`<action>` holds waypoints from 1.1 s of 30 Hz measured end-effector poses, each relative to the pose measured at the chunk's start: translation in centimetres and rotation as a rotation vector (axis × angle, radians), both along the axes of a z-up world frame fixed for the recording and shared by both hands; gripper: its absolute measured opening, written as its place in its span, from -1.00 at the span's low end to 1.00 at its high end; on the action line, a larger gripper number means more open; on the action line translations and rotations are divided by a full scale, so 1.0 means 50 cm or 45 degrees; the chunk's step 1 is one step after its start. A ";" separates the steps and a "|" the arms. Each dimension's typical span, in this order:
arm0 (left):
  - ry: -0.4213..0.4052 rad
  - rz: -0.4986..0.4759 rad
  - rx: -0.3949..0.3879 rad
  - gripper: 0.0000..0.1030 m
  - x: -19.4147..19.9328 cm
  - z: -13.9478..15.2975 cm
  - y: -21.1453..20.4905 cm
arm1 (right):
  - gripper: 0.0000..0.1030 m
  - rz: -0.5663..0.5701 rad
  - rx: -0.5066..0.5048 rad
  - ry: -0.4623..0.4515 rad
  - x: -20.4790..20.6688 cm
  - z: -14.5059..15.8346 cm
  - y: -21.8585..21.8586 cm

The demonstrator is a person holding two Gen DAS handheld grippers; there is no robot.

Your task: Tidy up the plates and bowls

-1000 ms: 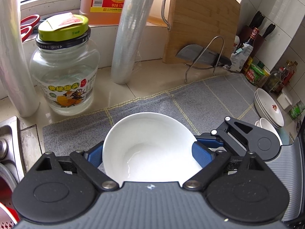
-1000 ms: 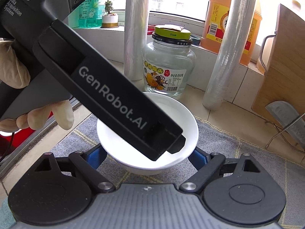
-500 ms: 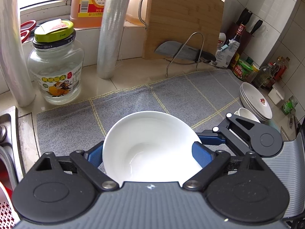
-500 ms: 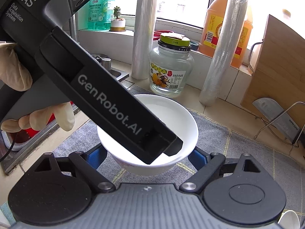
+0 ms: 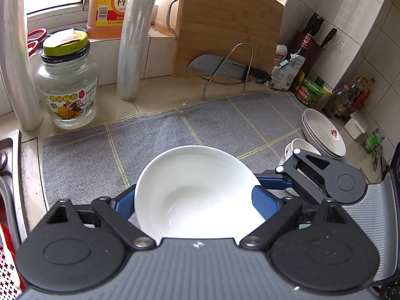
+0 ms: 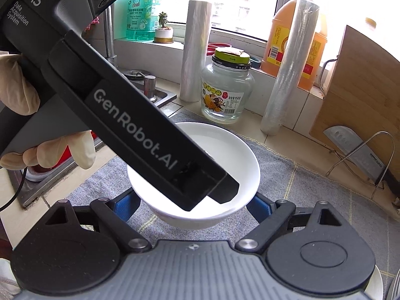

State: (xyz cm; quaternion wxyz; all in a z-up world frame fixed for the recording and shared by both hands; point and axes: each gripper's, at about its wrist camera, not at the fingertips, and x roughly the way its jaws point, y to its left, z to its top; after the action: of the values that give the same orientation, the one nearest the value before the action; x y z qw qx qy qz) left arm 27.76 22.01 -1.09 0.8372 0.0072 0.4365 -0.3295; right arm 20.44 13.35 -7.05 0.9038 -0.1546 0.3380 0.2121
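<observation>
The grey mat (image 5: 225, 122) lies bare across its middle and far part, open for a gripper to pass. Along the far edge stand a glass jar (image 5: 66, 92), 2 film rolls (image 5: 132, 50) and a wire rack (image 5: 230, 72) holding a cleaver before a cutting board (image 5: 225, 25). At right, stacked plates (image 5: 325, 135) and a small cup (image 5: 293, 147) crowd the mat's edge, with bottles (image 5: 350, 100) behind. The sink (image 5: 10, 170) bounds the left.

A home kitchen: a tiled bench with a steel sink (image 6: 152, 97), a bamboo cutting board (image 5: 225, 30) and cleaver (image 5: 220, 68) on a rack, cooking-oil jug (image 6: 295, 47), condiment bottles (image 5: 350, 100) and stacked plates (image 5: 322, 132).
</observation>
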 end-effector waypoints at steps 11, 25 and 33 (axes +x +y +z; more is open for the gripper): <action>0.009 -0.021 0.008 0.81 -0.038 0.015 -0.059 | 0.81 0.002 0.024 -0.004 -0.042 0.022 -0.063; -0.008 -0.151 -0.010 0.81 -0.059 0.031 -0.180 | 0.81 -0.125 0.011 -0.029 -0.086 0.034 -0.170; -0.030 -0.249 -0.025 0.81 -0.066 0.038 -0.261 | 0.81 -0.228 -0.007 -0.048 -0.107 0.042 -0.239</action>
State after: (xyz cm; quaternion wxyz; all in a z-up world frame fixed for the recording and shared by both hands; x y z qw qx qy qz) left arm 24.48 8.99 0.80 0.8060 0.0454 0.4208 -0.4138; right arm 15.08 1.41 -4.95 0.9249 -0.1302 0.3340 0.1266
